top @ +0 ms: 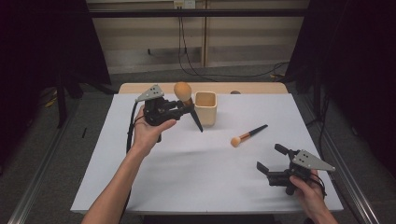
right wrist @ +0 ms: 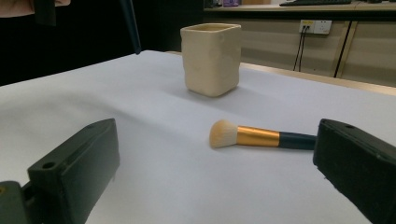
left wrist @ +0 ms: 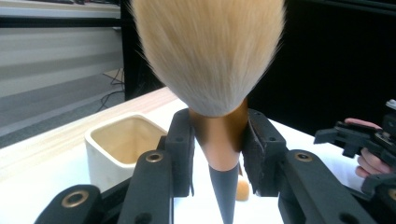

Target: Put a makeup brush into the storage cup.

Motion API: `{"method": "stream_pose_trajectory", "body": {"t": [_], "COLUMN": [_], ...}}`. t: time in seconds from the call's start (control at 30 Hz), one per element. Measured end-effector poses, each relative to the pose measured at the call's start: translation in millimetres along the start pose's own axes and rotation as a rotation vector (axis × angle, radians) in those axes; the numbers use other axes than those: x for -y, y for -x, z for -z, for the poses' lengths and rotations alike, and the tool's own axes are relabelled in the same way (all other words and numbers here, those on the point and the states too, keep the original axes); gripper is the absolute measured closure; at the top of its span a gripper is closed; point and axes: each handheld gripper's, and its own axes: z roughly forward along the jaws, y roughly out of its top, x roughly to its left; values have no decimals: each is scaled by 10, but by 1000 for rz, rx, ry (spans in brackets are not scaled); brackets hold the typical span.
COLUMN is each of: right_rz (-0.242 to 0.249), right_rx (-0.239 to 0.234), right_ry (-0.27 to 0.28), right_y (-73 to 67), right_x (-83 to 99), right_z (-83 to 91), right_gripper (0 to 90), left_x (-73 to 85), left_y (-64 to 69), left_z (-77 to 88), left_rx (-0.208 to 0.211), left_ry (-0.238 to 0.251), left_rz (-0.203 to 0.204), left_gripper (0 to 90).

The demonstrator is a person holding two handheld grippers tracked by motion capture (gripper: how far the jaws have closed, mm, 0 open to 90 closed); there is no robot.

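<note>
The left tool (top: 183, 108) is clenched on a large makeup brush (top: 186, 100) — its two black jaws press on the copper collar just under the bristles, which shows plainly in the left gripper view, where the fluffy tan head (left wrist: 210, 51) stands above the jaws and the dark tapered handle (left wrist: 226, 193) points down between them. In the high view the brush is held clear of the table (top: 154, 186), head up and handle slanting down toward the person, just left of the cream cup (top: 205, 108). The cup stands upright near the far edge of the white table, its square mouth empty as far as the left gripper view shows.

A second, smaller brush (top: 249, 135) lies flat on the table to the right of the cup and a little nearer the person, its tan head toward the person's side and its dark handle pointing away to the right. It touches neither the cup nor any tool.

The right tool (top: 271, 161) is released — its jaws stand wide apart with nothing between them. It is held low over the near right part of the table, aimed at the lying brush; in the right gripper view that brush (right wrist: 261, 136) lies between the two black jaws, farther off, with the cup (right wrist: 211, 58) behind it.
</note>
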Motion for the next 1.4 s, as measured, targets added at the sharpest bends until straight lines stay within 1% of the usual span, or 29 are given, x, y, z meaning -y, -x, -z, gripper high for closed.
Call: {"method": "stream_pose_trajectory", "body": {"t": [0.03,0.1,0.13,0.17,0.23,0.27,0.3,0.37,0.4,0.47,0.53,0.6,0.7,0.77,0.83,0.87,0.97,1.03,1.1,1.17,1.2,1.27,1.4], "right_rz": [-4,-5,-13,-18,-7,-1,-1,-5,-5,-4,-12,1,-2,1,1,1,-4,-10,-15,-16,-18,-18,-16], "right_rx": [-2,11,26,27,38,38,34,39,42,38,38,39,40,35,41,40,46,50,48,45,47,46,43], "right_ry": [3,4,8,10,3,4,6,12,11,8,6,5,5,6,2,1,3,-1,3,5,4,3,4], "right_y": [3,9,9,8,2,-2,-3,-7,-6,-6,-12,-25,-41,-46,-45,-41,-30,-23,-27,-27,-26,-25,-26], "right_x": [0,3,6,9,17,21,21,20,22,27,31,41,47,47,52,53,58,61,60,58,58,59,56], "right_z": [-2,-6,-8,-10,-14,-13,-11,-6,-5,2,17,27,34,32,29,28,26,27,32,37,37,38,41], "right_gripper": [0,0,0,0,0,0,0,0,0,0,0,0,0,0,0,0,0,0,0,0,0,0,0], "left_x": [-18,-49,-56,-60,-60,-58,-63,-85,-101,-138,-170,-197,-249,-288,-325,-345,-393,-422,-457,-486,-502,-541,-589], "left_y": [-13,-48,-59,-72,-102,-110,-114,-126,-135,-140,-135,-133,-146,-164,-185,-201,-243,-269,-285,-307,-315,-323,-363], "left_z": [-7,-22,-26,-37,-56,-66,-75,-89,-93,-106,-113,-119,-123,-123,-116,-107,-100,-101,-97,-100,-107,-120,-161], "left_rx": [-4,-14,-14,-24,-27,-27,-28,-33,-27,-35,-33,-38,-44,-55,-61,-66,-77,-85,-98,-109,-112,-134,-135], "left_ry": [3,9,6,2,-7,2,0,-2,-7,-7,-9,-5,3,5,24,24,40,34,44,43,45,33,51], "left_rz": [5,10,12,14,18,27,30,29,33,31,31,33,33,28,36,30,33,31,26,39,37,15,8], "left_gripper": [661,661,661,661,661,661,661,661,661,661,661,661,661,661,661,661,661,661,661,661,661,661,661]}}
